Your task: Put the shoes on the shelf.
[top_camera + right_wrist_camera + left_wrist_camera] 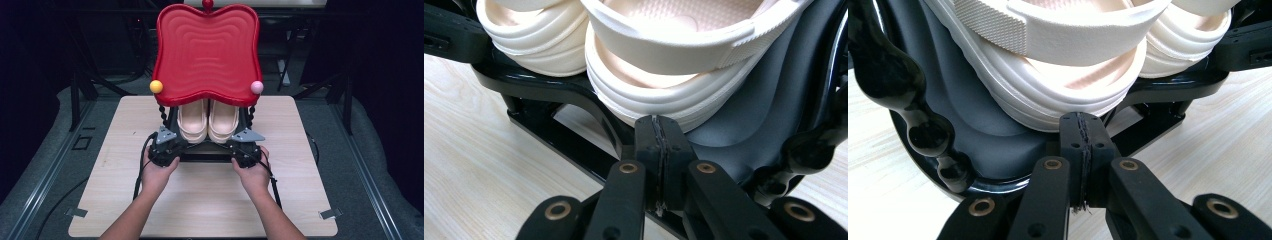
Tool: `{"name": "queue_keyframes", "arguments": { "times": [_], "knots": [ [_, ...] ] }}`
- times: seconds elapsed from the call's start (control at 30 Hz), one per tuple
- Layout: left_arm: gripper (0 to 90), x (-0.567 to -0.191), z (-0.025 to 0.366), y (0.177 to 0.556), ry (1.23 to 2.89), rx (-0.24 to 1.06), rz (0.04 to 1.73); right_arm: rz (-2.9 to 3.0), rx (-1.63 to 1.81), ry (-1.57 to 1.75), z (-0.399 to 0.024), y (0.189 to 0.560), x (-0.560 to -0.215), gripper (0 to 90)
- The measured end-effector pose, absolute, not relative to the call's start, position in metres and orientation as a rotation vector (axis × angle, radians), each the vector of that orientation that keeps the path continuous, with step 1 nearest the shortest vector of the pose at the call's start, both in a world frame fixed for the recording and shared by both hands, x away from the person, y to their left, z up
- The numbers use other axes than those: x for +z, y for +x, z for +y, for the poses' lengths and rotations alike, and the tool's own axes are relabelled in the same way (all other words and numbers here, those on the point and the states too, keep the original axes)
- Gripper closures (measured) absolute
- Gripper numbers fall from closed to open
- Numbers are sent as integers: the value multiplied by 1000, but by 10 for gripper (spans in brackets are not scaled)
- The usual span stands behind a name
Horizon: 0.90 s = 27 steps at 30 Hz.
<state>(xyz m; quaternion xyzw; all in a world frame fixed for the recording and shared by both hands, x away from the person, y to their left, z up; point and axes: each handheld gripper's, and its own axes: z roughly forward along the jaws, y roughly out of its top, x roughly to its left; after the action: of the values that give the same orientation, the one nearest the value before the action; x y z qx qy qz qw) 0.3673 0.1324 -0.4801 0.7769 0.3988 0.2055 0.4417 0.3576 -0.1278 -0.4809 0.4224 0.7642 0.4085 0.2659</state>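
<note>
Holding both tools level at the near edge of the black rack [207,156], I note my left gripper [1083,131] clenched with nothing between its pads, and my right gripper [659,134] likewise clenched and unloaded. Just beyond their tips, the cream sandals [207,120] sit side by side on the rack's lower shelf. Above them rises the red tray [207,50], over the wooden table [200,200].

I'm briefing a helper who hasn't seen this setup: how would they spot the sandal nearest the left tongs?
Find the red wavy-edged tray raised over the wooden table. Beneath it, on the rack's dark lower shelf, sit two cream sandals side by side. Yours is the left sandal, on the side of the yellow ball, not the pink one.
</note>
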Motion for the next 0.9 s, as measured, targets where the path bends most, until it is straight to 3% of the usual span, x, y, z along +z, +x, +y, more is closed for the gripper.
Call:
{"name": "queue_keyframes", "arguments": {
  "times": [0.6, 0.9],
  "knots": [
    [869, -481, 142, 361, 1917, 527, 995, 2066, 1095, 1118, -131, 351, -479, 871],
    [808, -477, 152, 350, 1902, 522, 985, 2079, 1081, 1112, -141, 343, -481, 852]
  ]
}}
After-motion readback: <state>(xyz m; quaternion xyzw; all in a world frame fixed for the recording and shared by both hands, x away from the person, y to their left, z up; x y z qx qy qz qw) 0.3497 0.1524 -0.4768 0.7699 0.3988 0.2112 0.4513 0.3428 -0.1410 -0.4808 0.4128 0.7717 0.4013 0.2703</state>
